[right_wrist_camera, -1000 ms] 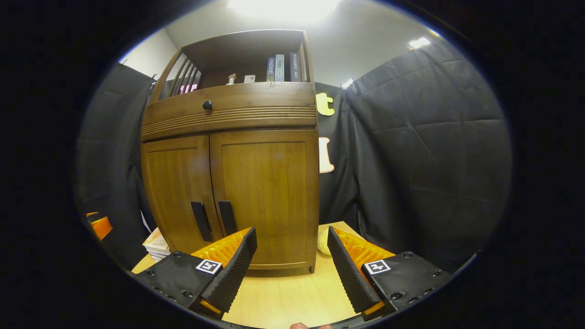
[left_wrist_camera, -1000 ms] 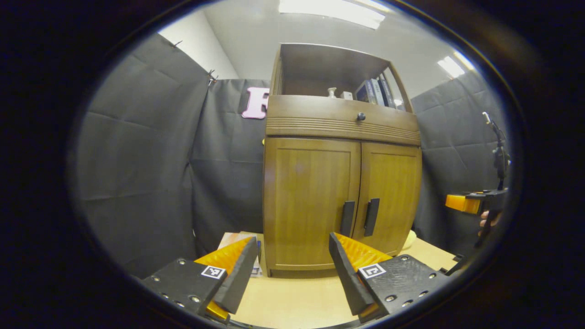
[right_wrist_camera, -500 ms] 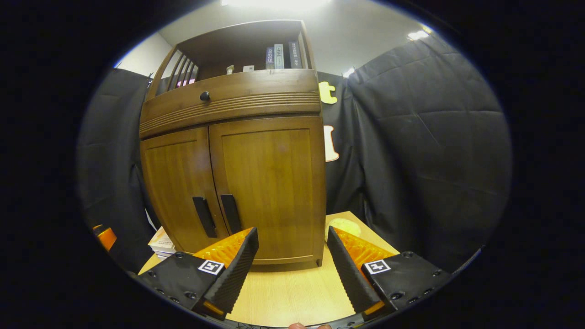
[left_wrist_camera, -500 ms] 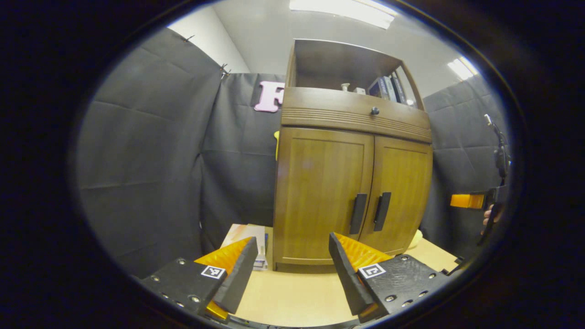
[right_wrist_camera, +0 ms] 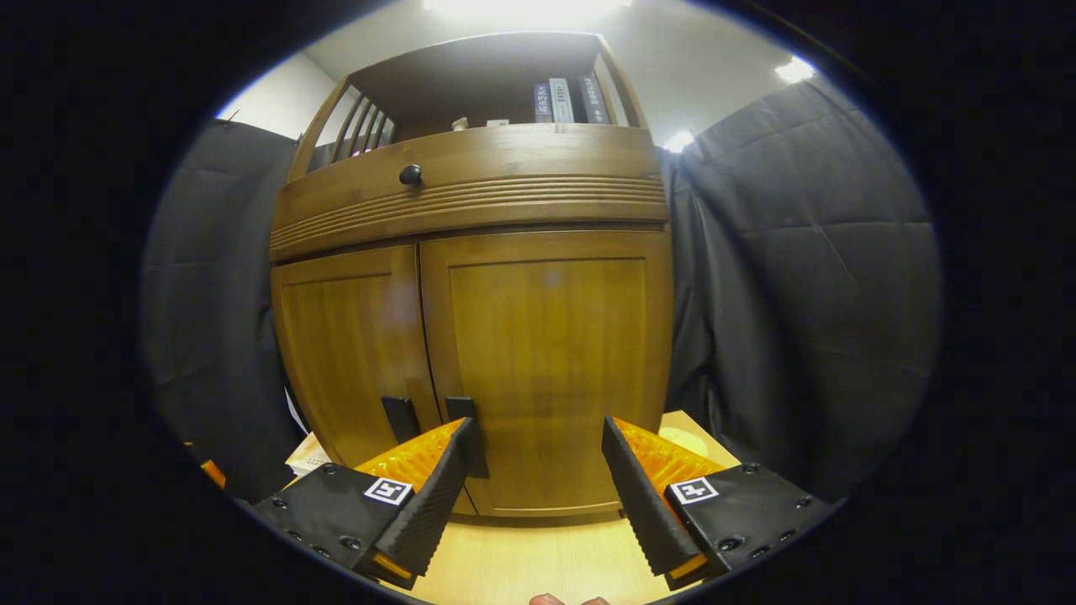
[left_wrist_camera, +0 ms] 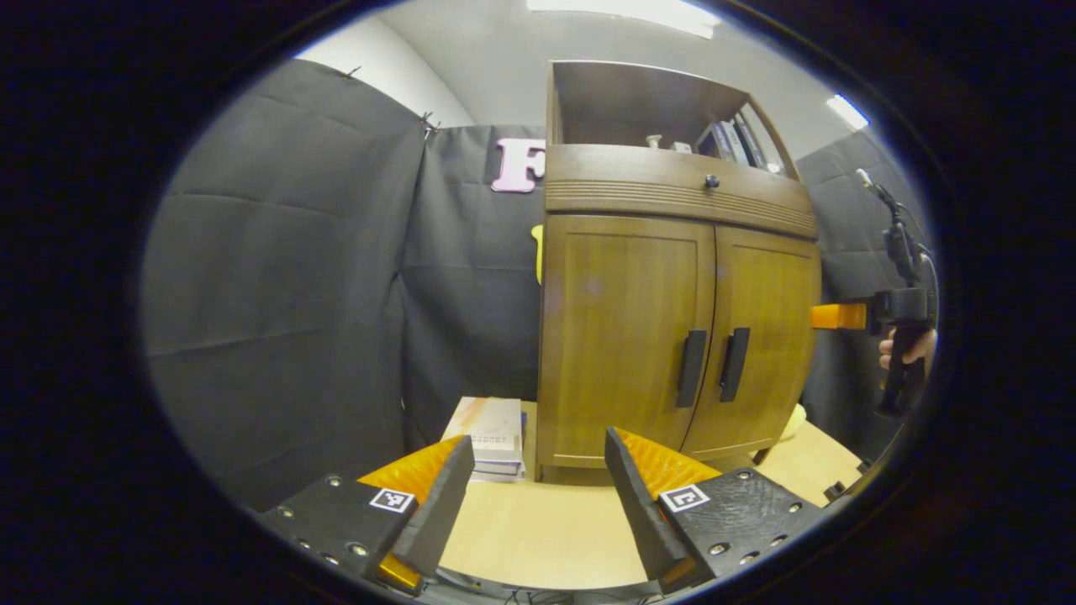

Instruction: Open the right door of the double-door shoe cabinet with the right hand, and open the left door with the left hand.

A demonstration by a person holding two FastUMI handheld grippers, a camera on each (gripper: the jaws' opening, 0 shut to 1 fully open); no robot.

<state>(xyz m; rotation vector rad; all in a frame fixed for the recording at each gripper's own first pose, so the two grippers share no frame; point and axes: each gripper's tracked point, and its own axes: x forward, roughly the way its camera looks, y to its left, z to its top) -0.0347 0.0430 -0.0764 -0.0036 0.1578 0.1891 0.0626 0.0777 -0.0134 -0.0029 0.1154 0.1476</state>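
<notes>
On the table (left_wrist_camera: pixel 546 538) stands the cabinet (left_wrist_camera: pixel 672 336), both doors closed. Seen from the left gripper view, it sits at about two o'clock from the left gripper (left_wrist_camera: pixel 538 504), whose fingers are spread apart over bare tabletop, holding nothing. The left door (left_wrist_camera: pixel 622 336) and right door (left_wrist_camera: pixel 769 336) meet at a seam flanked by two dark vertical handles, the left handle (left_wrist_camera: pixel 692 368) and right handle (left_wrist_camera: pixel 734 364), just beside each other. A drawer (left_wrist_camera: pixel 672 189) with a small round knob (left_wrist_camera: pixel 712 181) runs above the doors, and books (left_wrist_camera: pixel 730 141) stand in the open shelf on top. At eleven o'clock from the left gripper a stack of books (left_wrist_camera: pixel 492 428) lies on the table against the cabinet's side. At three o'clock, well apart, the right gripper (left_wrist_camera: pixel 836 316) is held by a hand (left_wrist_camera: pixel 904 349); from here I cannot tell how its fingers stand.

From the right gripper view the right gripper (right_wrist_camera: pixel 538 496) has its fingers spread apart, empty, close in front of the right door (right_wrist_camera: pixel 551 370). The right handle (right_wrist_camera: pixel 466 428) lies at ten o'clock, its lower end seemingly hidden behind the left finger; whether they touch is unclear
</notes>
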